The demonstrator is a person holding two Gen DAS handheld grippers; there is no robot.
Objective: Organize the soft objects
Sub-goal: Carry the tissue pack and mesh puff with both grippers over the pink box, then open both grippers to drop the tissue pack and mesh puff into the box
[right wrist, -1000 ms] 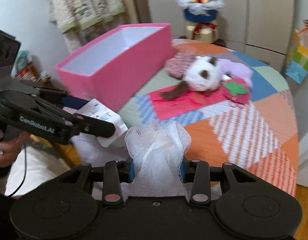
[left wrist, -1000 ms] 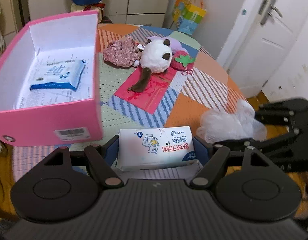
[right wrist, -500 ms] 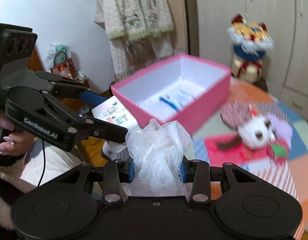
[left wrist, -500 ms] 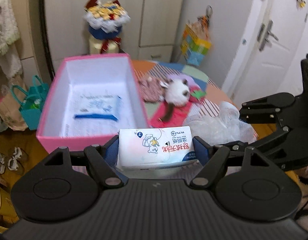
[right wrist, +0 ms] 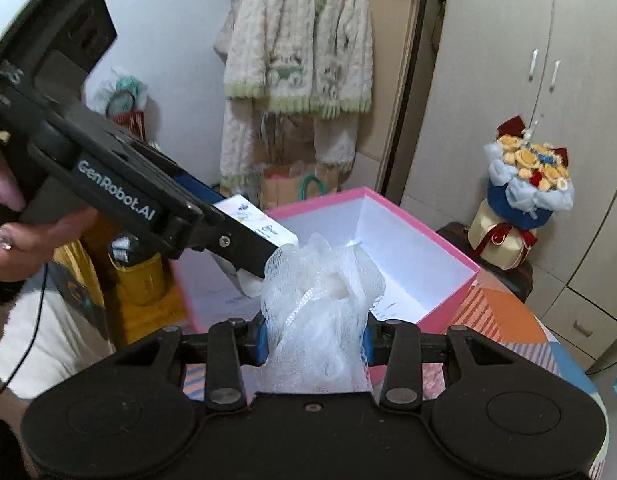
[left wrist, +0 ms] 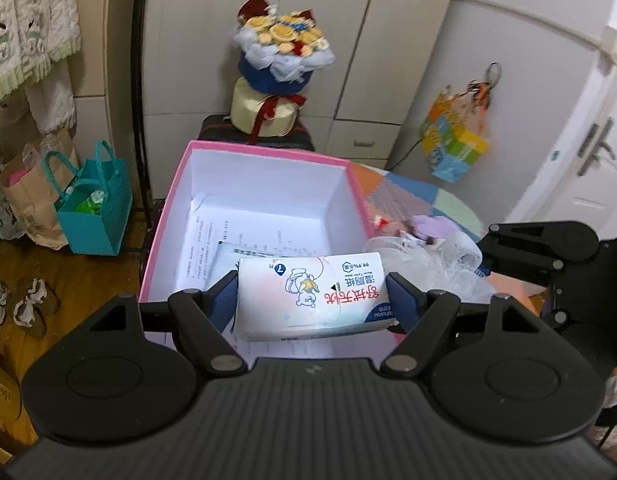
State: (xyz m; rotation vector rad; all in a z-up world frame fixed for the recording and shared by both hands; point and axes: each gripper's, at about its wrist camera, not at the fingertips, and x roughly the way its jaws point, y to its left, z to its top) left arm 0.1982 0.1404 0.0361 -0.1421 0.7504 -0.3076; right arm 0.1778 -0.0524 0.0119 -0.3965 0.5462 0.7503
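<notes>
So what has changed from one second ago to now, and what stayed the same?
Both grippers moved from above the table to the pink box. The left gripper now holds the wipes pack over the open box, and the right gripper holds the white mesh sponge near the box's edge. Nothing was let go: both grips are unchanged, and the other pack still lies in the box.

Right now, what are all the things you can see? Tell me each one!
pink box: one, pink outside, white inside, on the table
printed paper: one, white, on box floor
wipes pack: one, white, held over box
mesh pouf: one, white, held beside box
patchwork tablecloth: one, multicoloured, under box
bouquet: one, yellow and blue, behind box
teal bag: one, on floor
left gripper: one, black, shut
right gripper: one, black, shut
</notes>
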